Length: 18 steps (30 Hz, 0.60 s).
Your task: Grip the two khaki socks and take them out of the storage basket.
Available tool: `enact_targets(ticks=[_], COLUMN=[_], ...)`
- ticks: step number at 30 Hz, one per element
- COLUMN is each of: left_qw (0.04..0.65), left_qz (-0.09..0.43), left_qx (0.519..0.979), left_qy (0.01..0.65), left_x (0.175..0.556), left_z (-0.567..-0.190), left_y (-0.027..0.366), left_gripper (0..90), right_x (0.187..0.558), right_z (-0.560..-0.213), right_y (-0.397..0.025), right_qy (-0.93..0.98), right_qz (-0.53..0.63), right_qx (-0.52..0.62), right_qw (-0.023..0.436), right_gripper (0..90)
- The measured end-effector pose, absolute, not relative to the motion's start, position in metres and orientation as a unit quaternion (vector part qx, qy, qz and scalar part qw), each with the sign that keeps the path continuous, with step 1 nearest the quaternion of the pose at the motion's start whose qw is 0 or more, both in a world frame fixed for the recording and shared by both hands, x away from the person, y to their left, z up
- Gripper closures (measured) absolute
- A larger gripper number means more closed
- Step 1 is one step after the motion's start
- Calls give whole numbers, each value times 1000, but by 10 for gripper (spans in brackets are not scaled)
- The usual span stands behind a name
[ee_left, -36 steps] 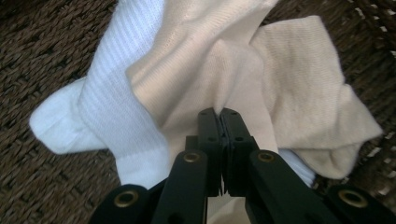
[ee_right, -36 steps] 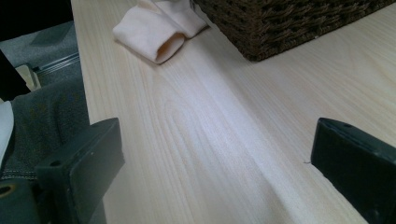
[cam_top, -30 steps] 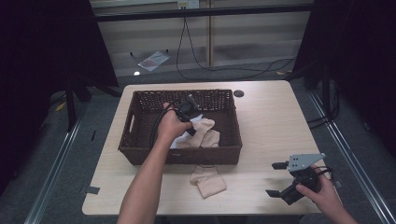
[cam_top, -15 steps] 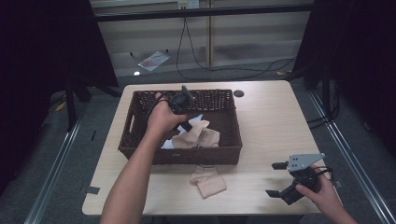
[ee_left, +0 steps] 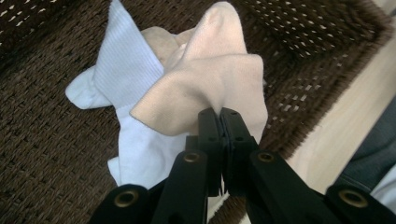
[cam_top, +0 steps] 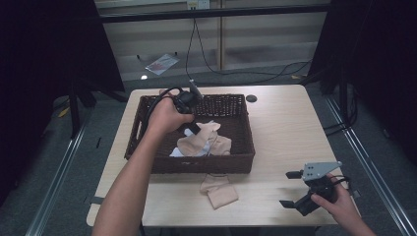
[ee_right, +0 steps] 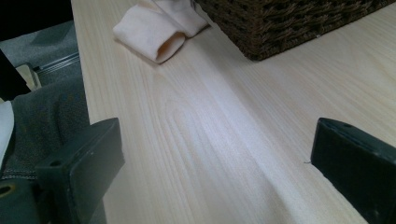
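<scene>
A dark wicker basket (cam_top: 239, 162) stands mid-table and holds a beige sock (cam_top: 199, 141) and a white sock (cam_top: 178, 152). My left gripper (cam_top: 195, 129) is inside the basket, shut on the beige sock (ee_left: 210, 79), which is pulled up into a peak over the white sock (ee_left: 128, 70). A second beige sock (cam_top: 219, 189) lies folded on the table in front of the basket, also seen in the right gripper view (ee_right: 159, 28). My right gripper (cam_top: 292, 189) rests open near the table's front right corner, nothing between its jaws.
The basket's corner (ee_right: 289, 28) rises ahead of the right gripper. Bare light wood table (cam_top: 290, 132) spreads to the right of the basket. A small dark disc (cam_top: 252, 98) sits by the far edge. Cables and a paper lie on the floor beyond.
The left hand drew back toward the basket's far left, lifting the beige sock in its jaws. The right gripper stayed still.
</scene>
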<state>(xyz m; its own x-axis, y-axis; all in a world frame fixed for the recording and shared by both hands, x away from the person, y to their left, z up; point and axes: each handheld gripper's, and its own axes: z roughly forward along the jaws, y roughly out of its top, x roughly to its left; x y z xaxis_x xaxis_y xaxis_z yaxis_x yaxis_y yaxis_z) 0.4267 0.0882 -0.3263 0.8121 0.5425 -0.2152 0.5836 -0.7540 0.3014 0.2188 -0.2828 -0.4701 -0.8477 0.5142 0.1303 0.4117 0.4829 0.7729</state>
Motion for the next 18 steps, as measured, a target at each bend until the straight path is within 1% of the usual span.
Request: enact_targets(ticks=[2, 9, 18], left_qw=[186, 182, 178], left_qz=[-60, -66, -72], left_qx=[933, 940, 945], left_qy=[301, 281, 265], left_x=[424, 415, 407], left_z=[-322, -299, -286], left_y=[88, 88, 87], left_gripper=[884, 883, 883], right_x=[219, 219, 219], right_z=[-470, -470, -470], right_y=[-283, -283, -283], right_qy=[859, 859, 859], right_qz=[431, 431, 432], right_qx=[269, 270, 269], right_qw=[60, 59, 60], right_gripper=[23, 23, 23])
